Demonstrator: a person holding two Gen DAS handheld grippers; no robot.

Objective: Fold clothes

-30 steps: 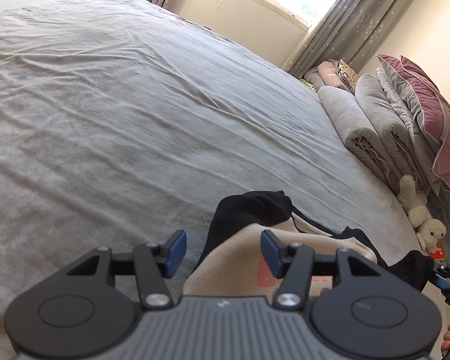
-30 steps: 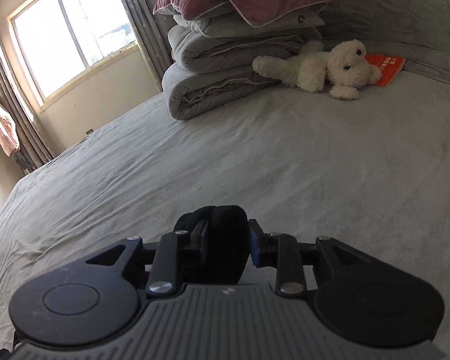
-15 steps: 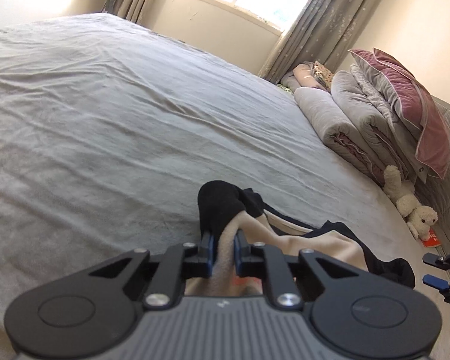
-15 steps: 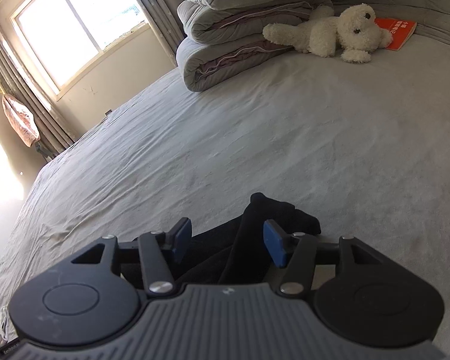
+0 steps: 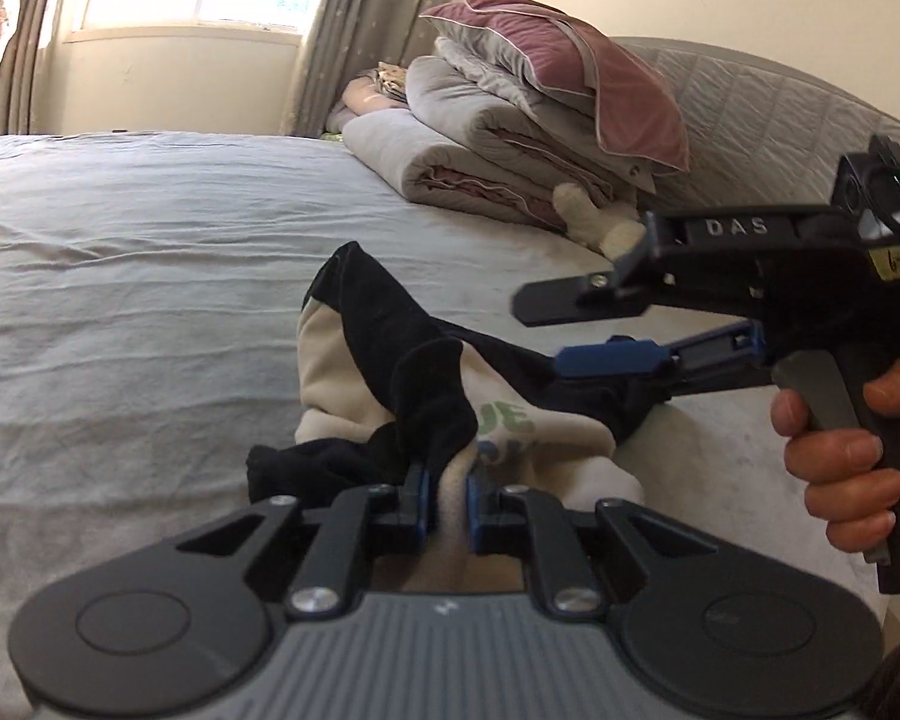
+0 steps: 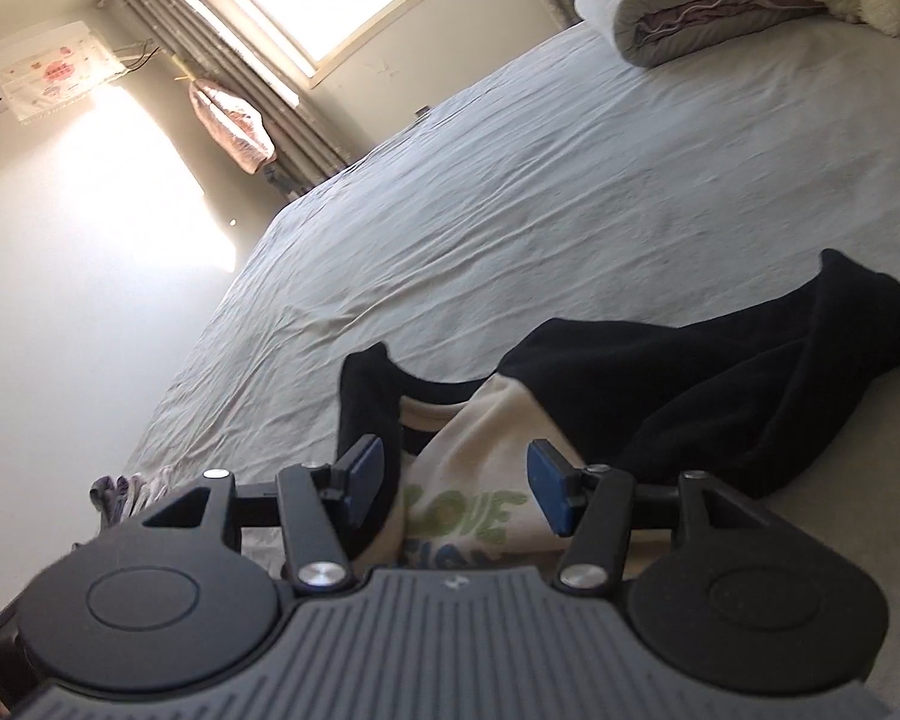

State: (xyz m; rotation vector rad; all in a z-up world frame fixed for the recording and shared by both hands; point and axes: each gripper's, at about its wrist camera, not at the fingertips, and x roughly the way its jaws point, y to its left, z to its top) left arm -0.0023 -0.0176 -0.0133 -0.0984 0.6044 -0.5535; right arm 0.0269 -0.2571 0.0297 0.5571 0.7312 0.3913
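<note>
While the left tongs [image 5: 448,501] pinch the cream-and-black sweatshirt [image 5: 354,372], the right tongs [image 6: 457,486] gape over it.

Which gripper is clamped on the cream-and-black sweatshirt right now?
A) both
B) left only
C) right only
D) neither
B: in the left wrist view the left gripper has its pads pinched on a fold of the cream-and-black sweatshirt, while the right gripper stands with its jaws open, the cloth lying loose between them.
</note>
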